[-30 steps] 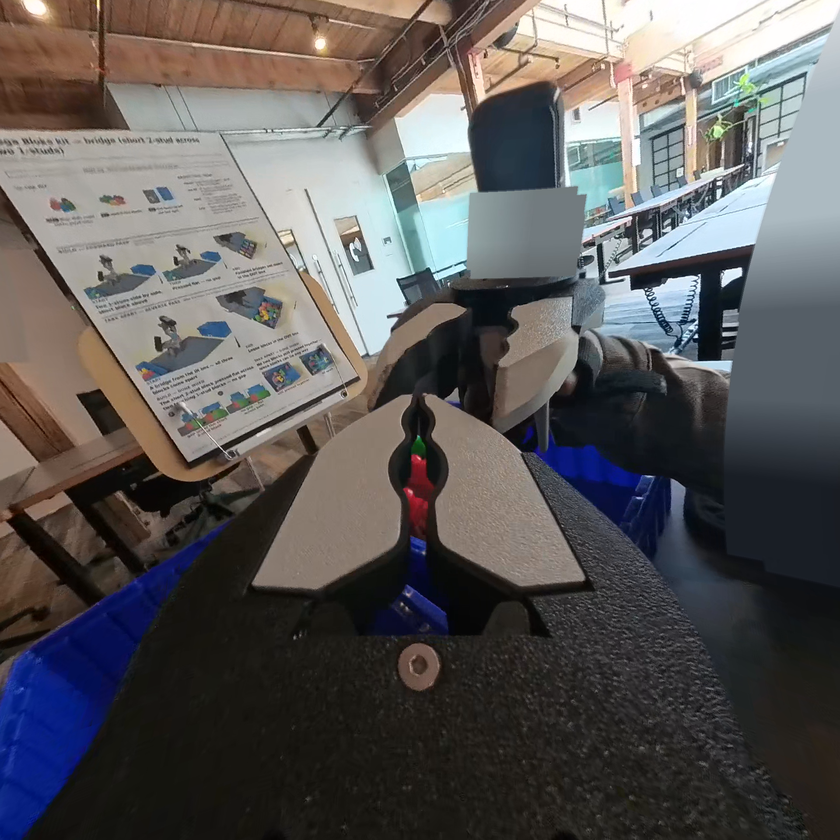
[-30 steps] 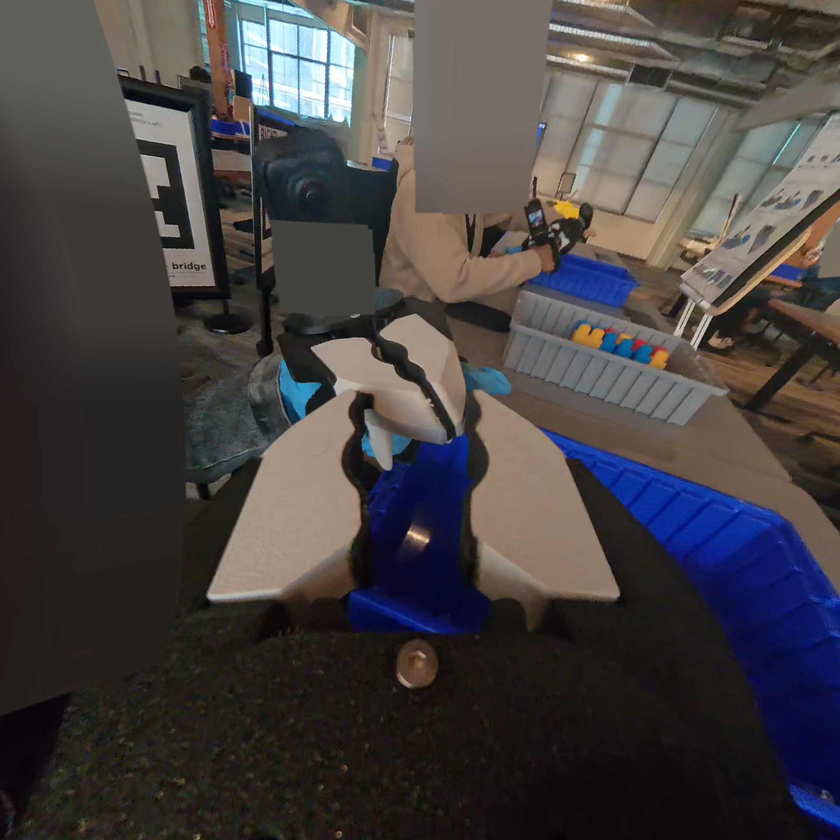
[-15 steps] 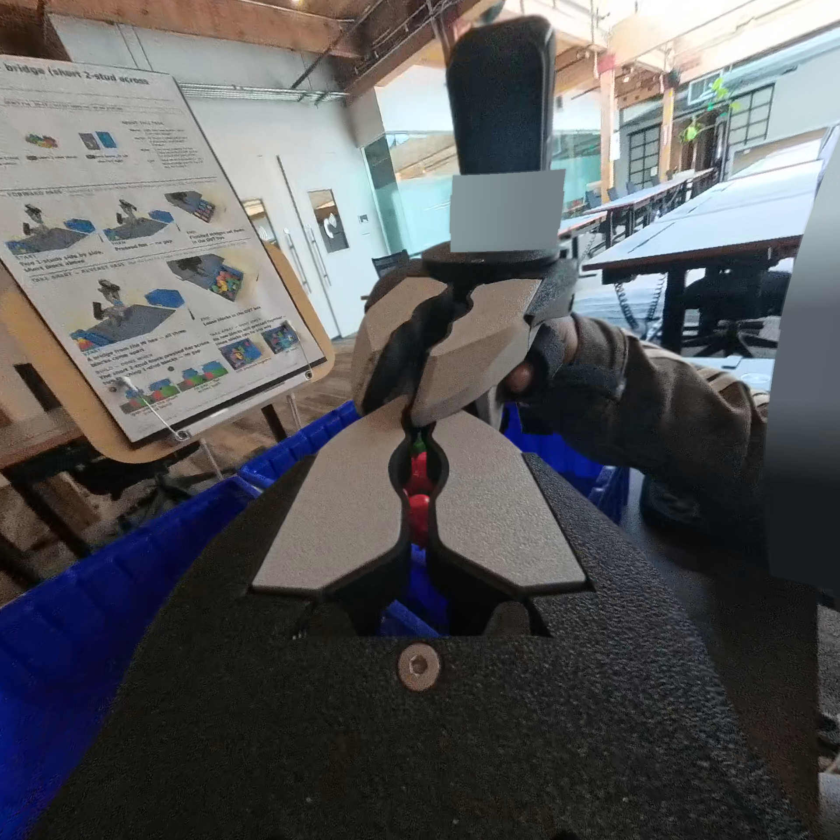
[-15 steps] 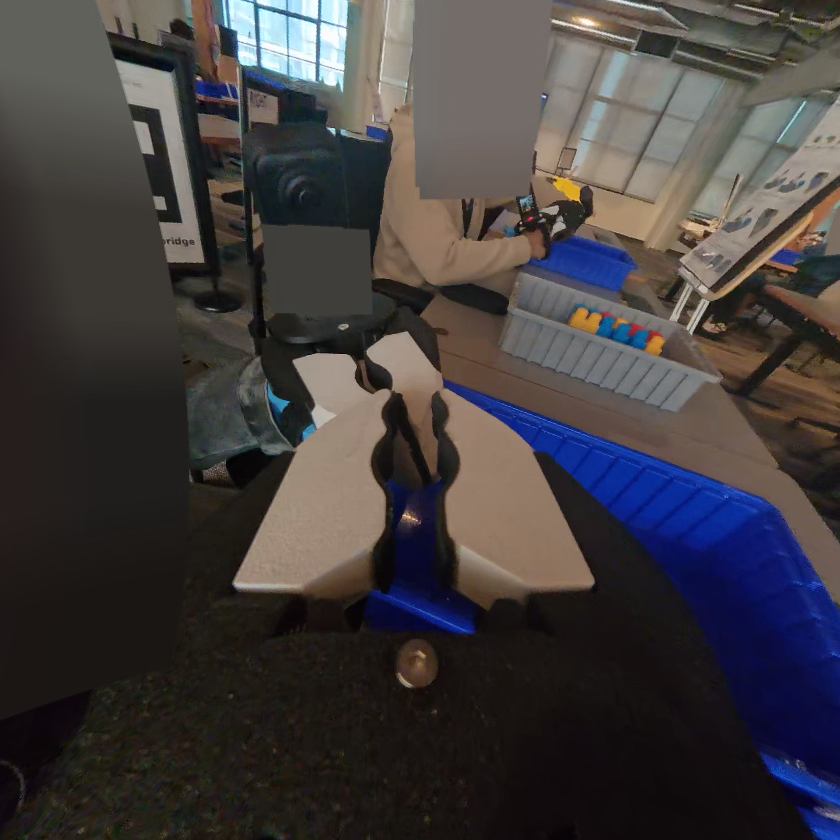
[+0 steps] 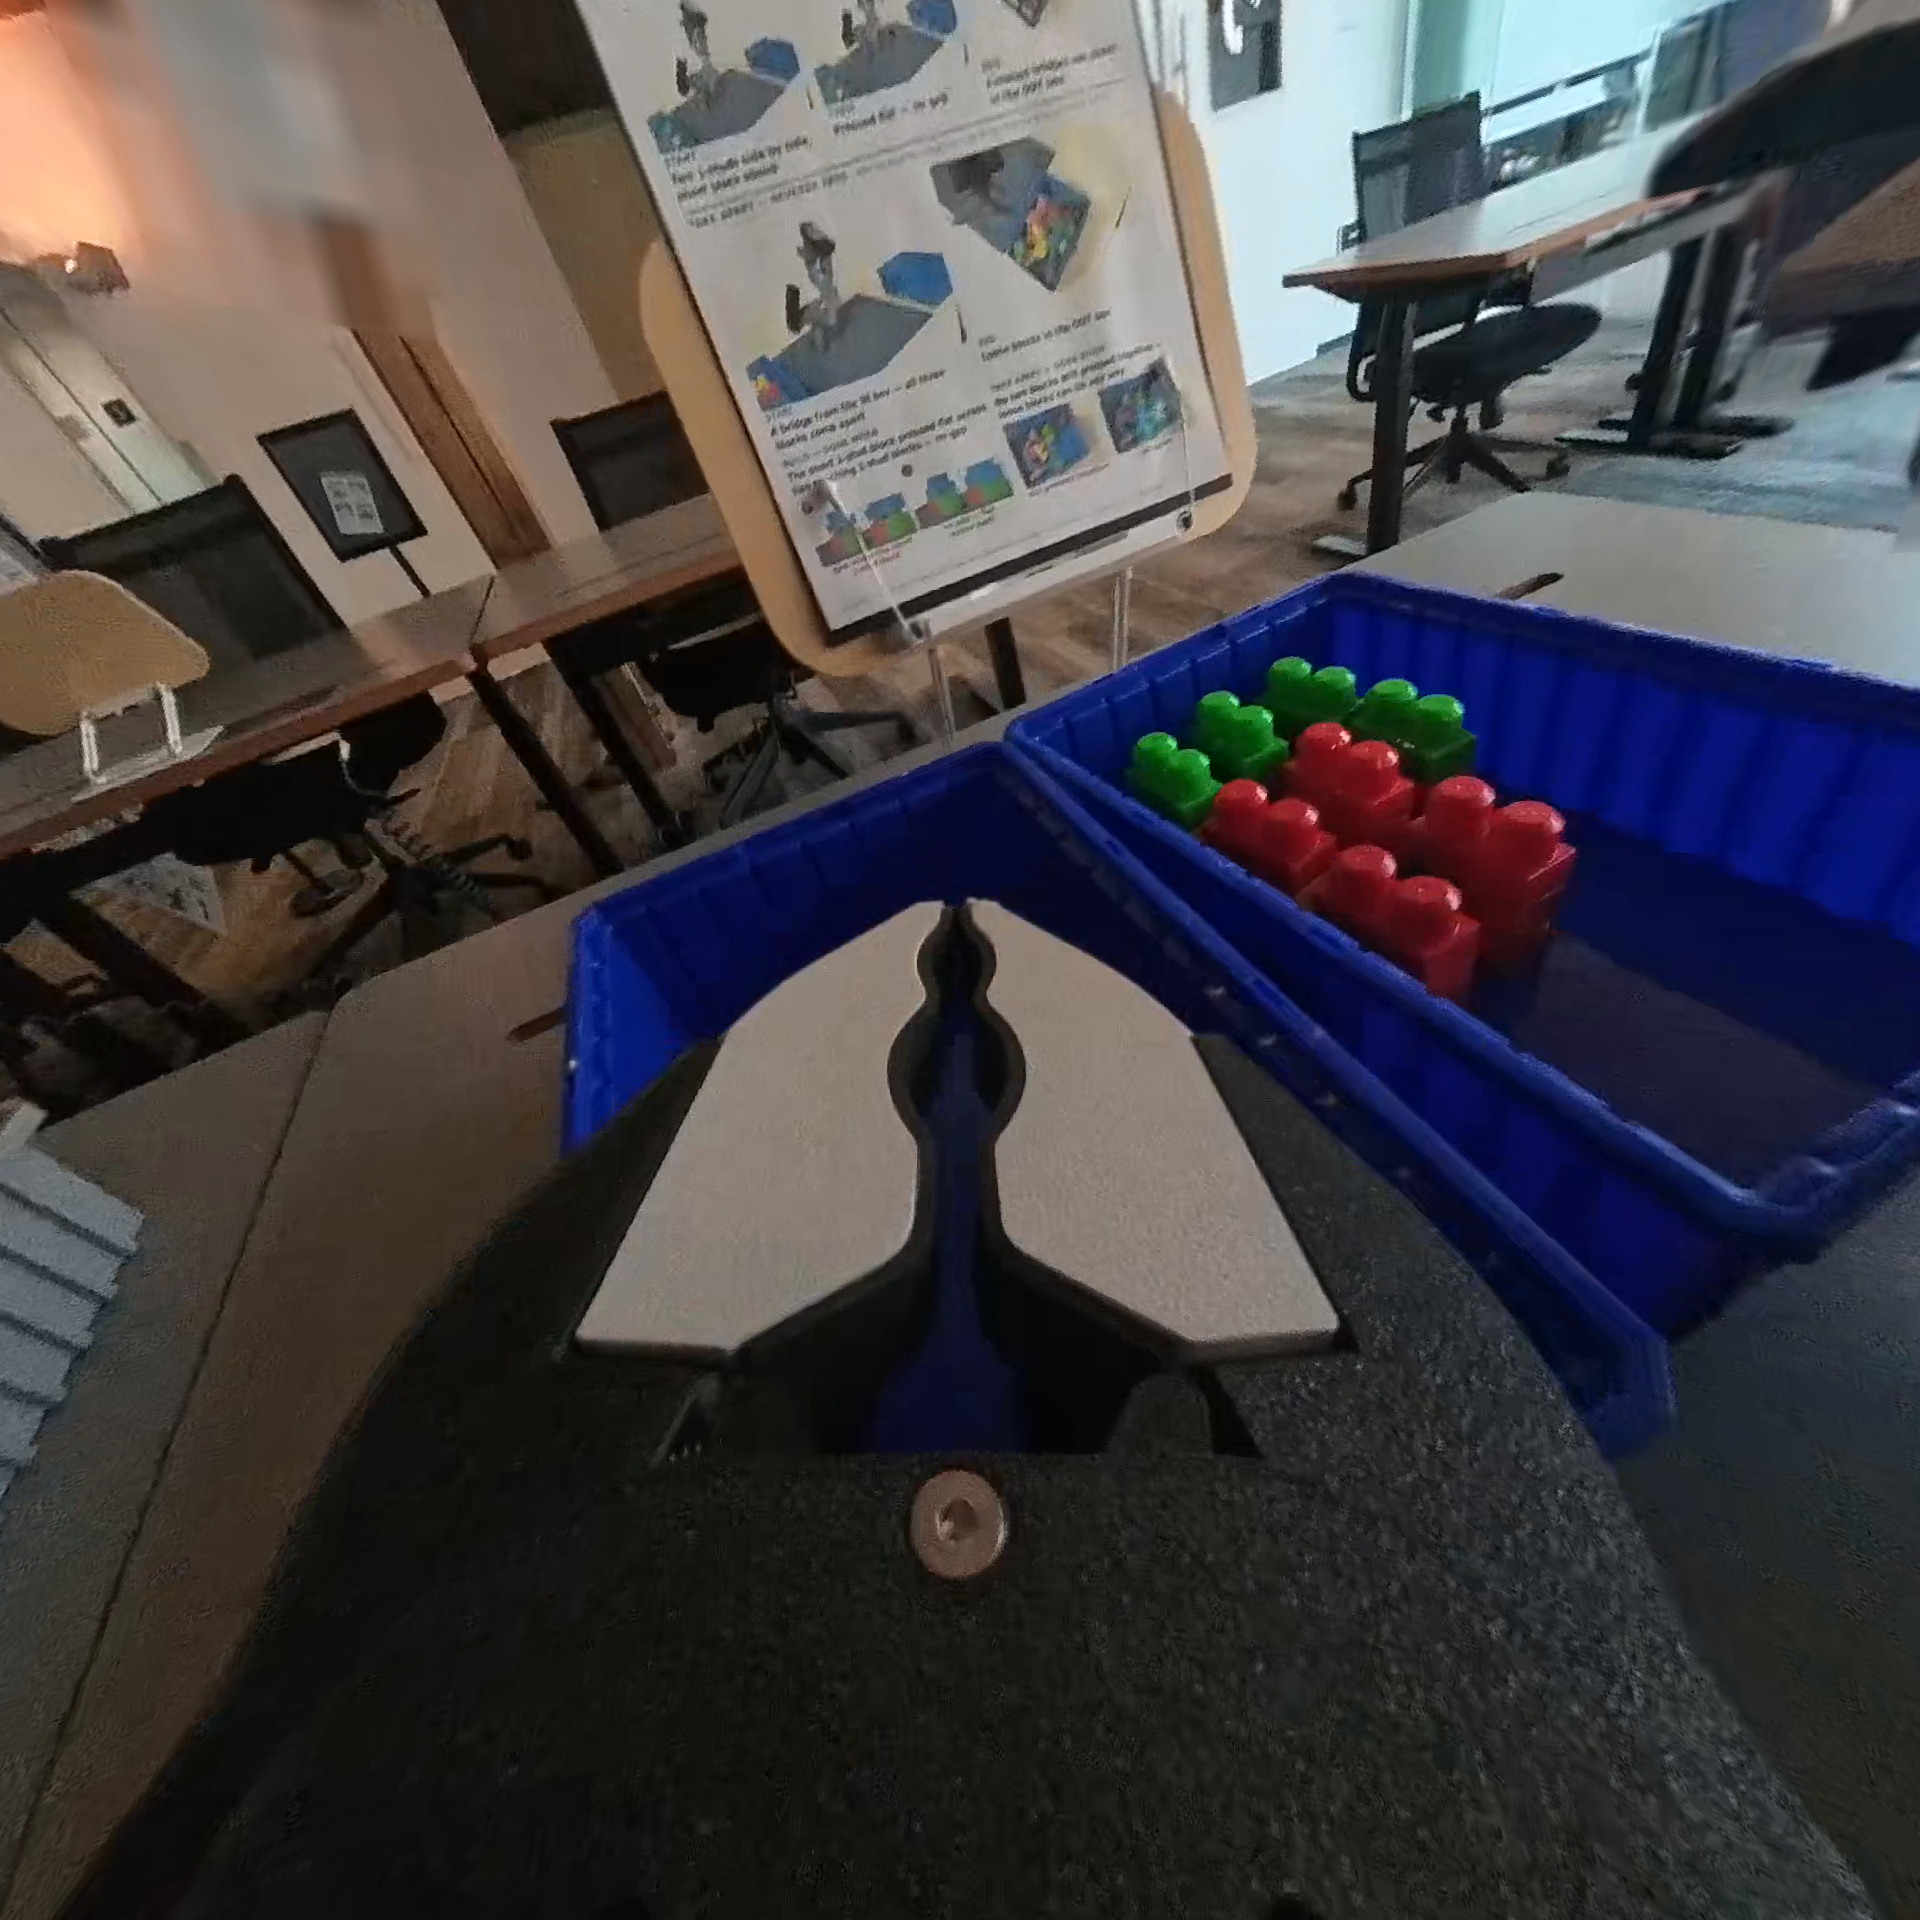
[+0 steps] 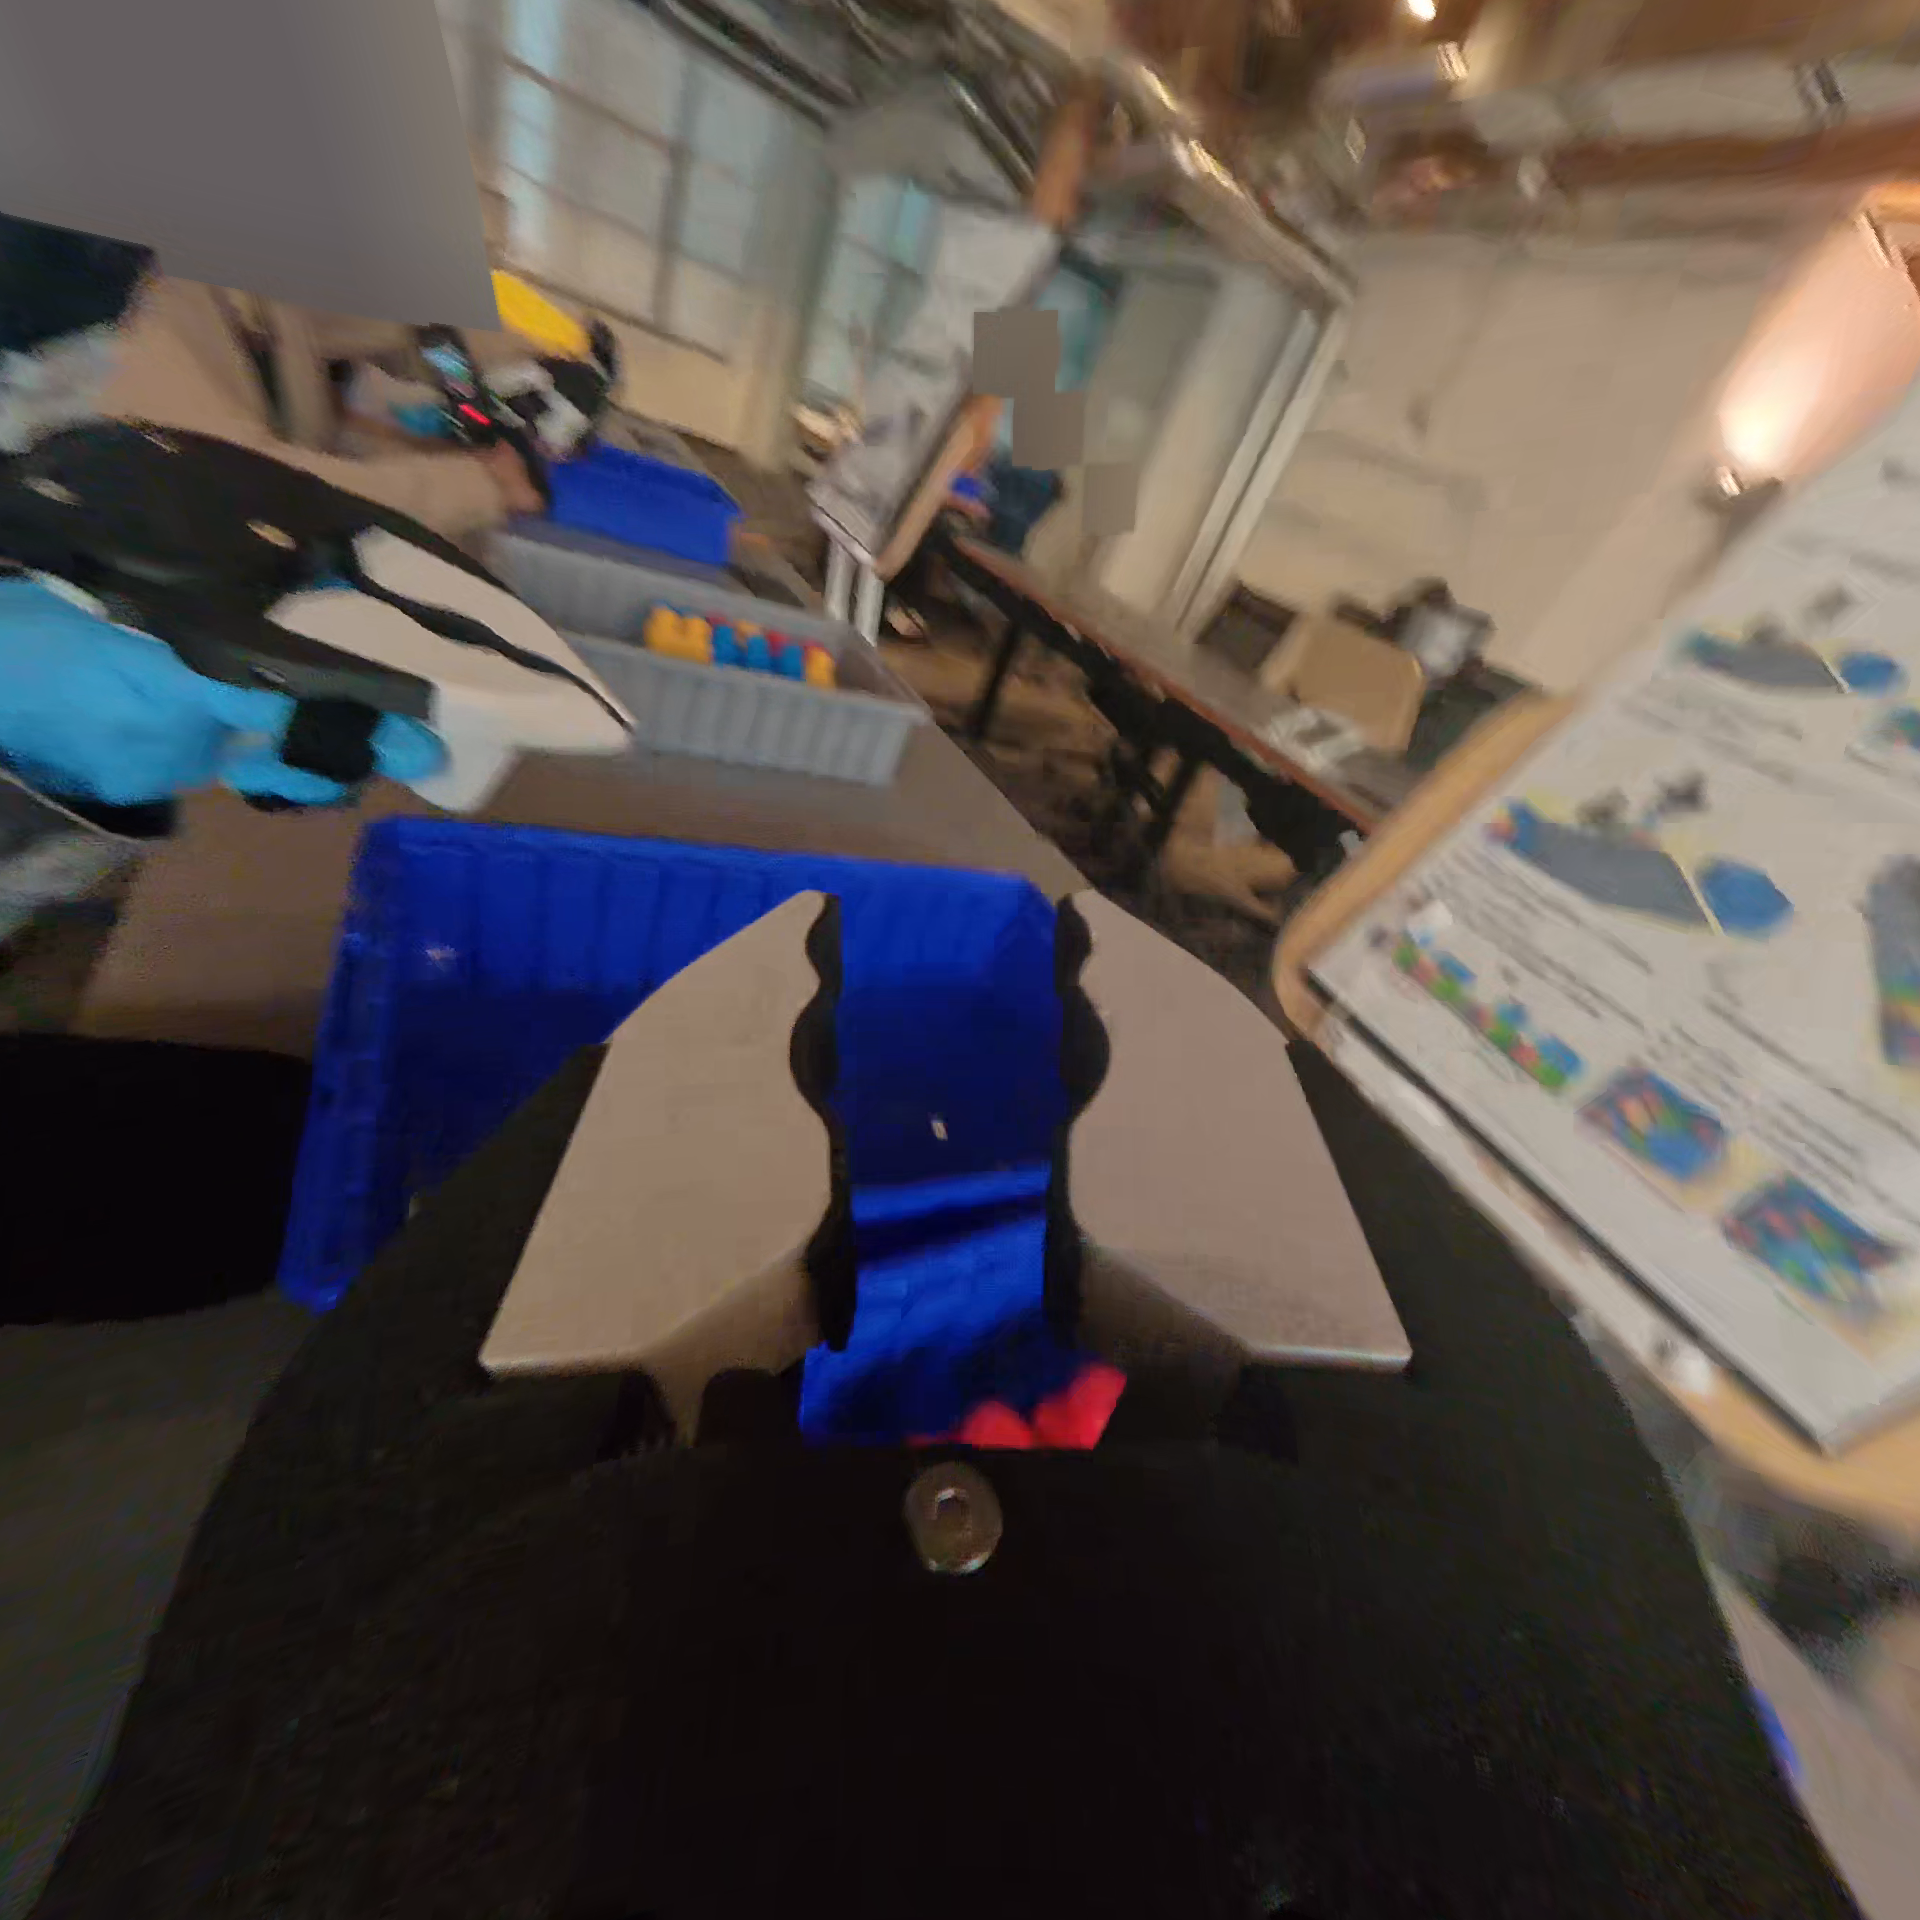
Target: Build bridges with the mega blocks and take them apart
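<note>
Several red mega blocks and green mega blocks stand packed together in the far left corner of the right blue bin. My left gripper is shut, fingertips touching, with nothing seen in it. It hovers over the left blue bin, beside the blocks. My right gripper is open and empty above a blue bin. A bit of red block shows low between its fingers. The left gripper, held by a blue-gloved hand, is at the left of the blurred right wrist view.
An instruction board on a stand rises just behind the bins and also shows in the right wrist view. A grey bin with yellow and blue blocks sits farther along the table. A person works at another blue bin beyond. Desks and chairs surround. The grippers' ends are close to 20 cm from one another.
The two grippers faced each other tip to tip; both have now swung apart and point over the bins. The right jaws have opened wider. The left stays shut.
</note>
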